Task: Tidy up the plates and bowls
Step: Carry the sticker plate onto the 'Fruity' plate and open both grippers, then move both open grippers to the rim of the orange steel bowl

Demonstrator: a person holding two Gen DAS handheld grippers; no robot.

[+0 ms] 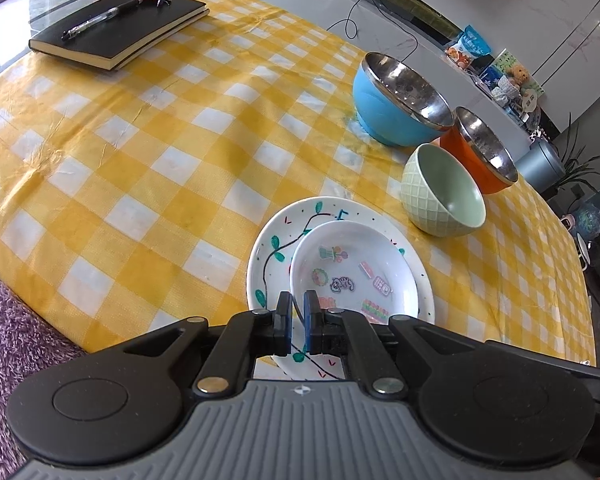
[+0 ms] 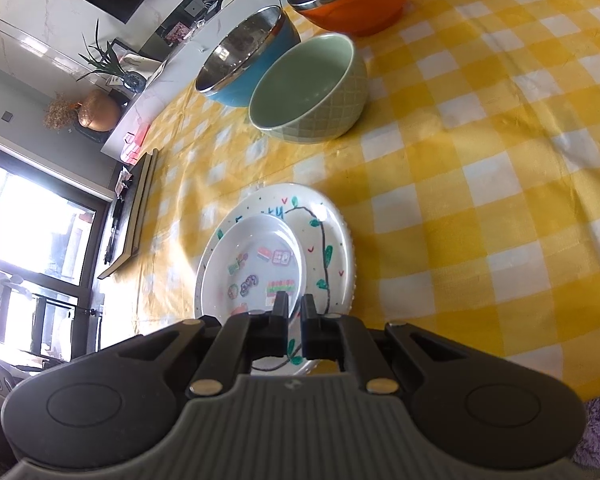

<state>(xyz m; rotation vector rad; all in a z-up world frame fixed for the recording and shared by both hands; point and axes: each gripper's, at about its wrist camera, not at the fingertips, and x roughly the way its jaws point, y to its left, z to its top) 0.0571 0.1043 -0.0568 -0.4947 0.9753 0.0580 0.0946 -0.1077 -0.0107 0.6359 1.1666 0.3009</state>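
A yellow-and-white checked tablecloth (image 1: 148,168) fills both views. A black notebook (image 1: 120,30) lies at upper left of the left view. At right stand the blue bowl (image 1: 392,100), orange bowl (image 1: 476,156) and green bowl (image 1: 440,196), close together. In the lower centre the small stickered plate (image 1: 352,276) sits inside the large vine-painted plate (image 1: 272,252). The left gripper (image 1: 297,312) pinches the small plate's near rim. The right gripper (image 2: 295,312) is narrowed around the same rim; whether it presses, I cannot tell.
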